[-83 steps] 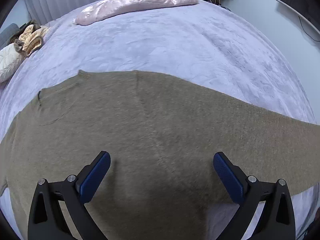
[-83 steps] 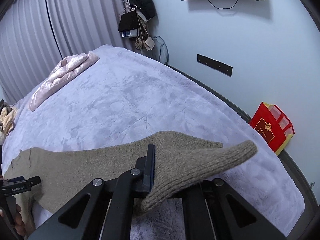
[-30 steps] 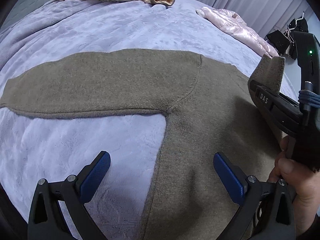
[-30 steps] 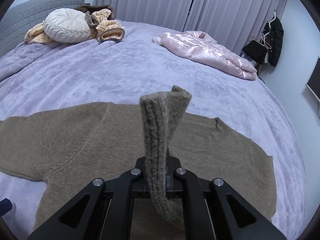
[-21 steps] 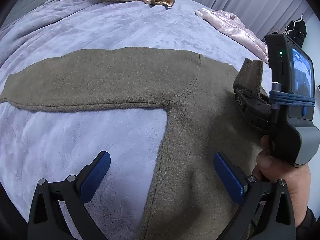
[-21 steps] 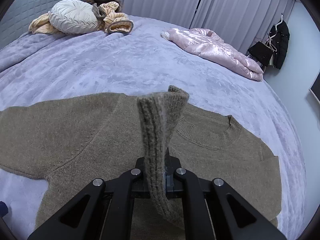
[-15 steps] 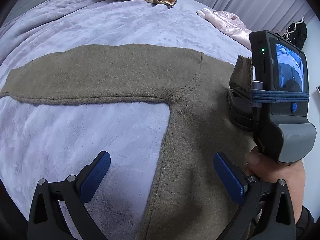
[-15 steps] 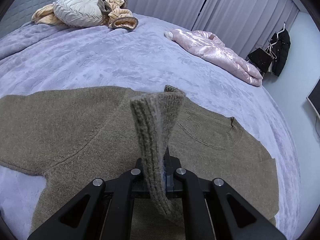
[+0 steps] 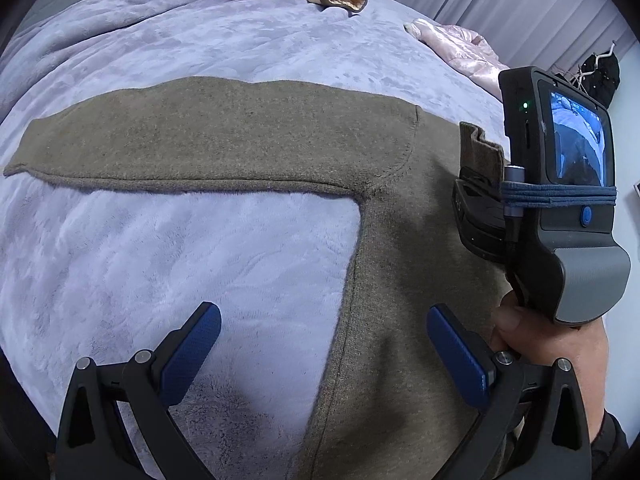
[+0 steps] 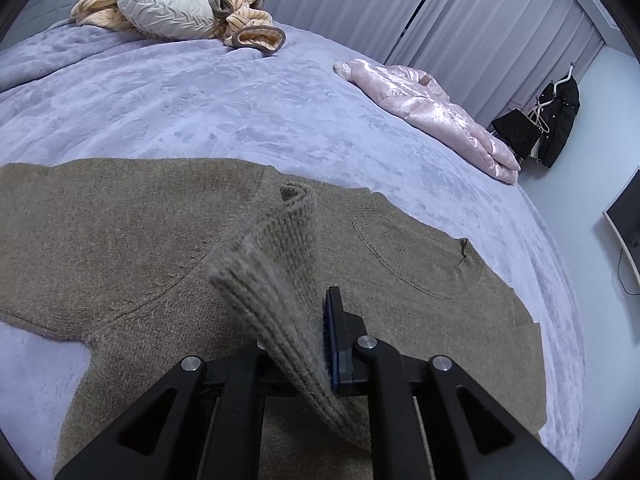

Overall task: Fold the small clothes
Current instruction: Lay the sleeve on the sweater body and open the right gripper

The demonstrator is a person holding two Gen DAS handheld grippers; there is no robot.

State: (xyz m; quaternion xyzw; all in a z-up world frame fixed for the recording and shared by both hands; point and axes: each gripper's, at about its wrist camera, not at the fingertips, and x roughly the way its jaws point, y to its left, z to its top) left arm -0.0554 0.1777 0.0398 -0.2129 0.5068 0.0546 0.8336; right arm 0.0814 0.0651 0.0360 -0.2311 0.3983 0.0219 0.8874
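A brown knitted sweater point(image 9: 400, 280) lies flat on the lilac bed cover point(image 9: 200, 260), with one sleeve point(image 9: 240, 136) stretched out to the left. The other sleeve's cuff point(image 10: 264, 280) stands up between the jaws of my right gripper point(image 10: 316, 332), low over the sweater's chest near the neckline point(image 10: 420, 264). Those jaws are opening and the cuff leans left, still against the blue right pad point(image 10: 332, 336). My left gripper point(image 9: 324, 352) hangs open over the sweater's side edge below the armpit, holding nothing. In the left wrist view my right gripper point(image 9: 476, 184) and the hand point(image 9: 552, 340) holding it show at right.
A folded pink jacket point(image 10: 432, 116) lies at the far right of the bed. A round pillow point(image 10: 168, 4) with beige clothes sits at the head. Black clothes point(image 10: 560, 120) hang by the curtain, and a screen point(image 10: 624, 232) is on the right wall.
My right gripper has come lower and closer over the sweater's chest with the cuff. The cuff, upright before, now leans left and the right pad shows beside it. The left gripper stays open.
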